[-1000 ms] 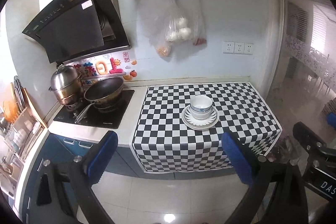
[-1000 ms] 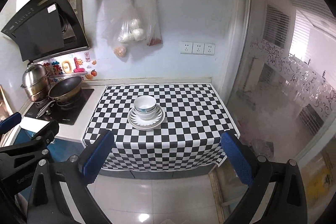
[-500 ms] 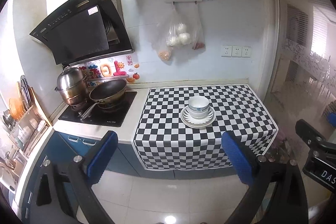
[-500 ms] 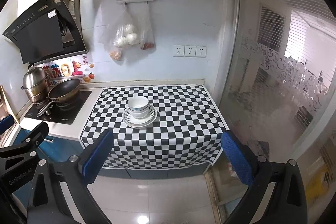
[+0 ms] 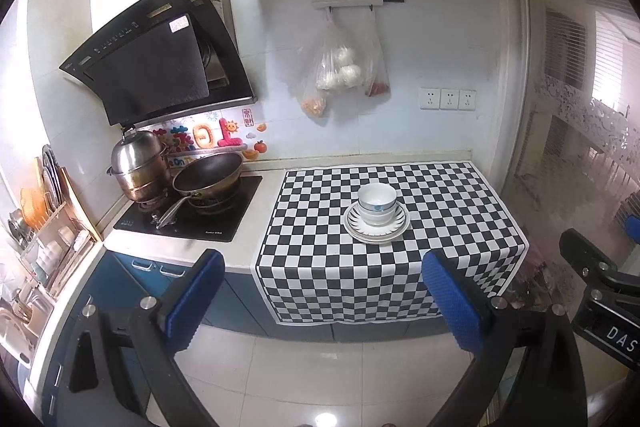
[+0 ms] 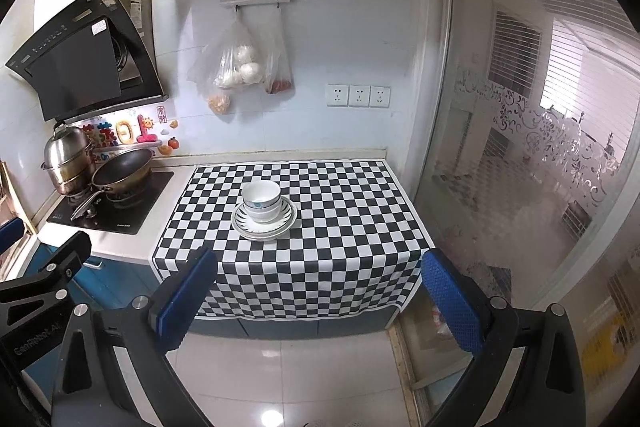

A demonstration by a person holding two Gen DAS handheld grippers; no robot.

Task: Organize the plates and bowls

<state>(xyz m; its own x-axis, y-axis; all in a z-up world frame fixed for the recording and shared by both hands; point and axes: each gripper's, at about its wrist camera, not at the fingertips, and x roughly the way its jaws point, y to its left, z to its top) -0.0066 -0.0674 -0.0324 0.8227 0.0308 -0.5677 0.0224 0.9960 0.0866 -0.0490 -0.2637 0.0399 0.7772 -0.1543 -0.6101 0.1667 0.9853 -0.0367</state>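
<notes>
While I am standing back from the counter, I am holding my left gripper [image 5: 320, 291] and my right gripper [image 6: 320, 291] over the tiled floor [image 5: 304, 379], both with jaws spread wide and grasping nothing. Stacked bowls [image 5: 376, 203] are sitting on stacked plates [image 5: 394, 227] near the middle of the checkered cloth [image 5: 440, 195], well apart from both grippers. Bare cloth is lying on every side of the stack. The cloth's front edge is hanging down over the blue cabinet fronts [image 5: 236, 303]. To the left, a cooktop [image 5: 224, 223] is carrying a frying pan [image 5: 208, 179] and a steel pot [image 5: 138, 163], with a strip of white counter between cooktop and cloth. A glass partition [image 6: 520, 167] is bounding the cloth's right edge. Plastic bags [image 5: 340, 71] are hanging from a wall rail above.
</notes>
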